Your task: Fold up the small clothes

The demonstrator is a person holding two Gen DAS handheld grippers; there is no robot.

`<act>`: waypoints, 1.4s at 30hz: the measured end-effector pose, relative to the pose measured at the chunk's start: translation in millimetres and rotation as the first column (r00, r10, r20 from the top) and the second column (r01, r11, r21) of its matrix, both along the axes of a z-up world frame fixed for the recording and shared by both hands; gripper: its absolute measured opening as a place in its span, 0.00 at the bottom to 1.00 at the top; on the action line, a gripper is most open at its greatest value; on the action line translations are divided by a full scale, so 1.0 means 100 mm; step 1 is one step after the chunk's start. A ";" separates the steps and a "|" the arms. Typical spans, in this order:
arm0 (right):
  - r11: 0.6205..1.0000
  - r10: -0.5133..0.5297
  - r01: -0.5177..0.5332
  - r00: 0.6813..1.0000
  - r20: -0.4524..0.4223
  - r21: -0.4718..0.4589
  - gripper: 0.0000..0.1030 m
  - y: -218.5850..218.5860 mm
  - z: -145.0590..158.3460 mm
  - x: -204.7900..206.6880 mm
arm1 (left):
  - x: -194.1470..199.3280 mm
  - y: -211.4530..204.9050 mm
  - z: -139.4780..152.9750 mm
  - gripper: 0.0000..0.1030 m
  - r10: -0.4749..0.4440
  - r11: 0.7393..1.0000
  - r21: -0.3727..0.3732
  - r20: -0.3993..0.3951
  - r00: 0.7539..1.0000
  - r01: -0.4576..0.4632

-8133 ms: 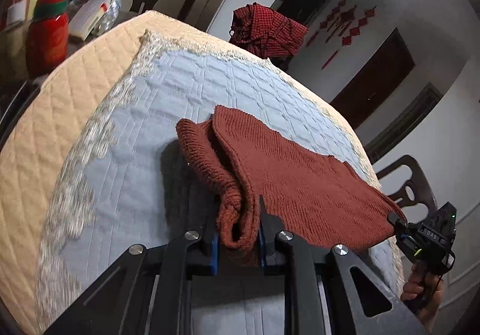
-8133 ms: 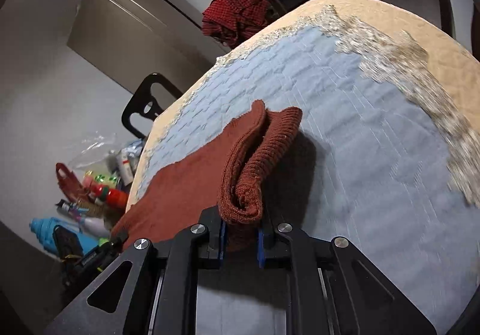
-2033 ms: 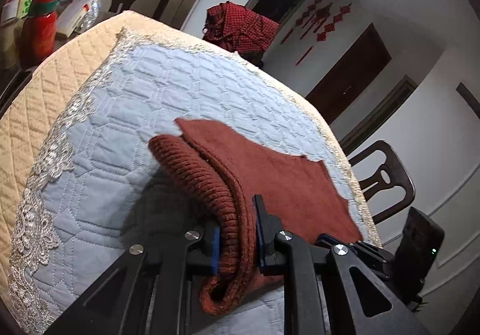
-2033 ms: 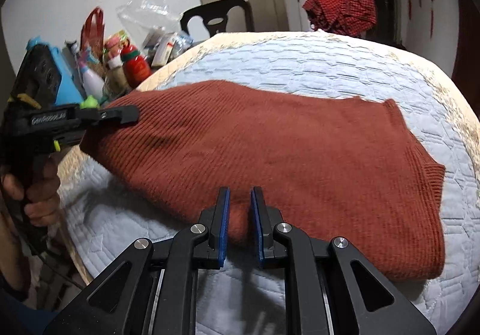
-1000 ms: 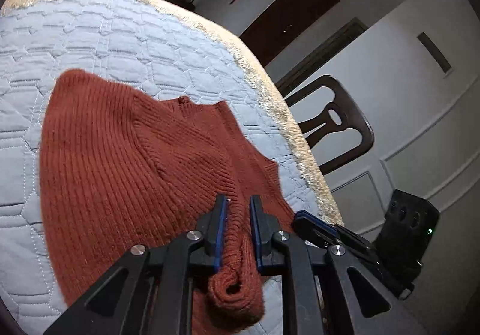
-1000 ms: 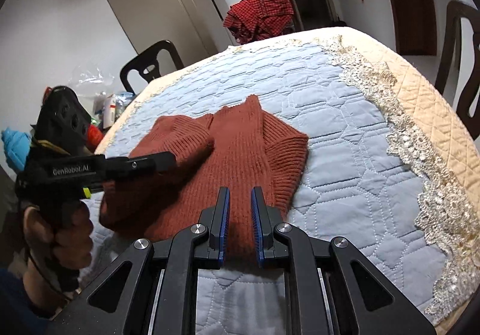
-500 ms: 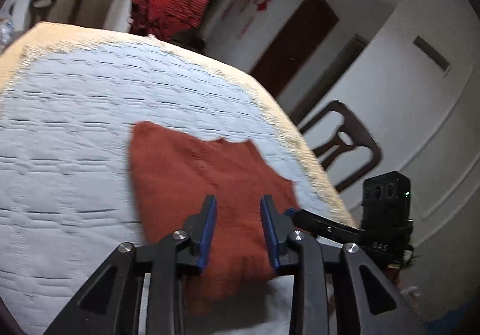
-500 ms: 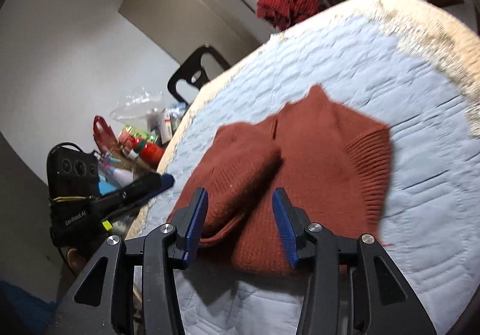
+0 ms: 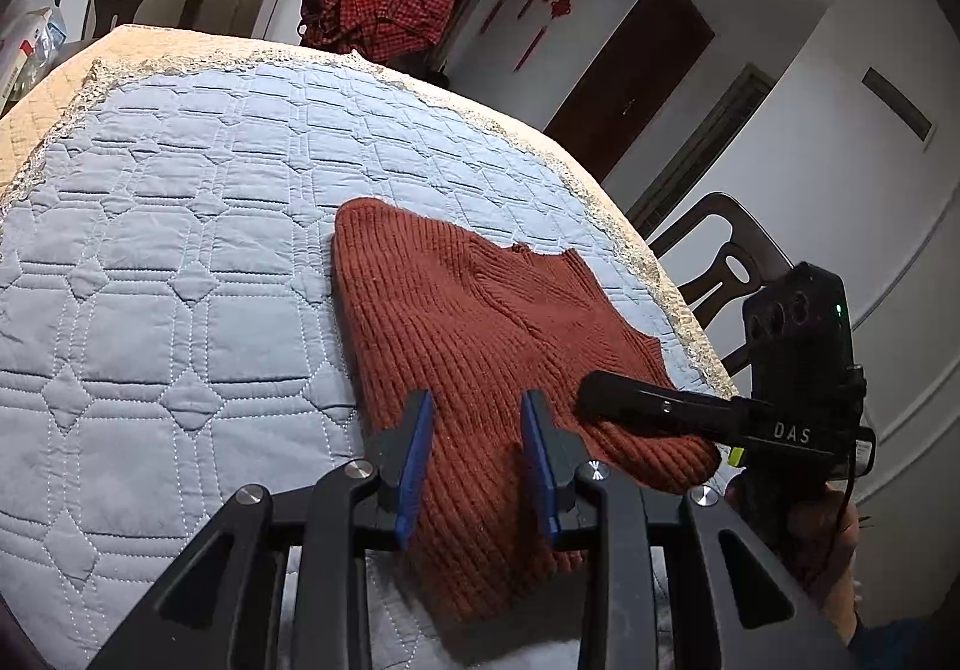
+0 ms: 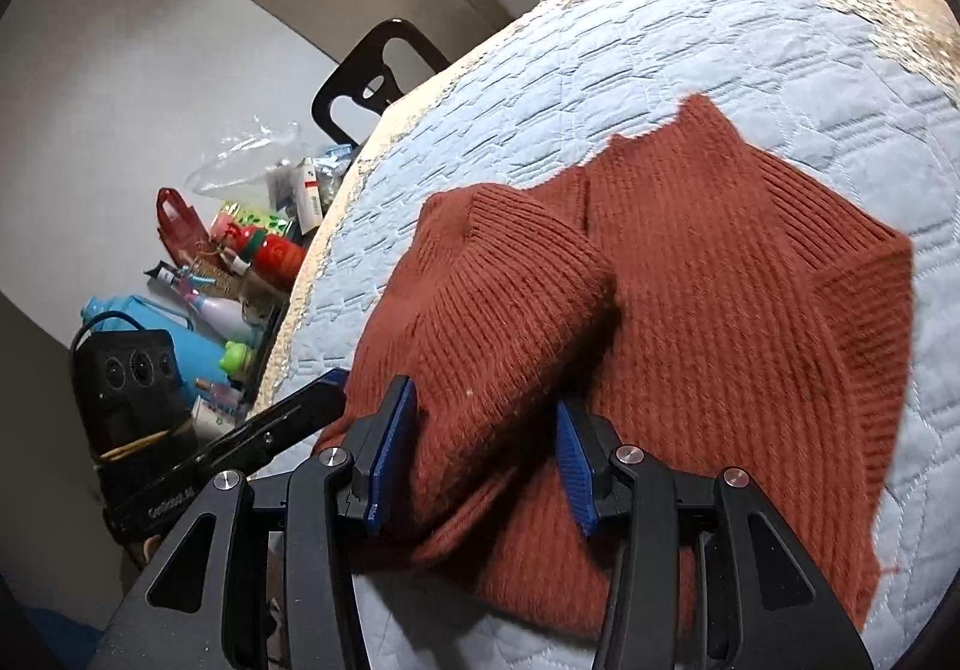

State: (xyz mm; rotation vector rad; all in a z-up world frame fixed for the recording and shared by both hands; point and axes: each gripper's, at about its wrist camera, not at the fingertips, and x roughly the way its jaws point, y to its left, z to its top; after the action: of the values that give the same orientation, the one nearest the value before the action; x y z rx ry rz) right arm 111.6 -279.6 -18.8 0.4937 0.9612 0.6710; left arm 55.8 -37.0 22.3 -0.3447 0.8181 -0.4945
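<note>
**On the quilt, a fold just let go**

Over the near edge of the blue quilt (image 9: 180, 262) lies the sweater (image 9: 480, 322), rust-red and ribbed, folded into a compact block with one thicker flap lapped over its left half, as the right wrist view shows it. Both claws hang low above its near hem. The left gripper (image 9: 474, 460) stands partly open, blue pads clear of the knit with cloth below the gap and nothing pinched. The right gripper (image 10: 480, 460) stands wider, the raised flap lying between its pads, which do not seem to press on it; it holds nothing.

By the look of it, the step in hand is the release after a fold. The block looks bulky and a little skewed, so the next move probably calls for a fresh grip on one edge, or a press to flatten the hump, with both claws working level so the layers do not slide.

Left wrist view shows the right gripper's finger lying across the sweater's right corner, the hand (image 9: 828, 544) behind it, and a chair (image 9: 720, 262) beyond the table. Right wrist view alone shows the flap's thickness, the ribbed cuff at the far right, and the clutter of bottles (image 10: 252, 262) off the table's left side. A red checked garment (image 9: 378, 9) sits at the far edge in both.
</note>
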 end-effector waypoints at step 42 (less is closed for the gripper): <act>0.989 -0.057 0.076 0.988 0.143 -0.130 0.02 -0.87 0.05 -0.63 | -0.27 -0.71 0.03 0.32 -0.124 0.967 0.233 0.084 0.989 0.102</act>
State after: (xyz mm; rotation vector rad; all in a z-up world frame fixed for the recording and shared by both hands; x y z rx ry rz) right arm 48.8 -366.7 -13.4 0.3535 0.8489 0.5684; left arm 29.3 -107.9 25.3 -0.0611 0.7926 -0.5140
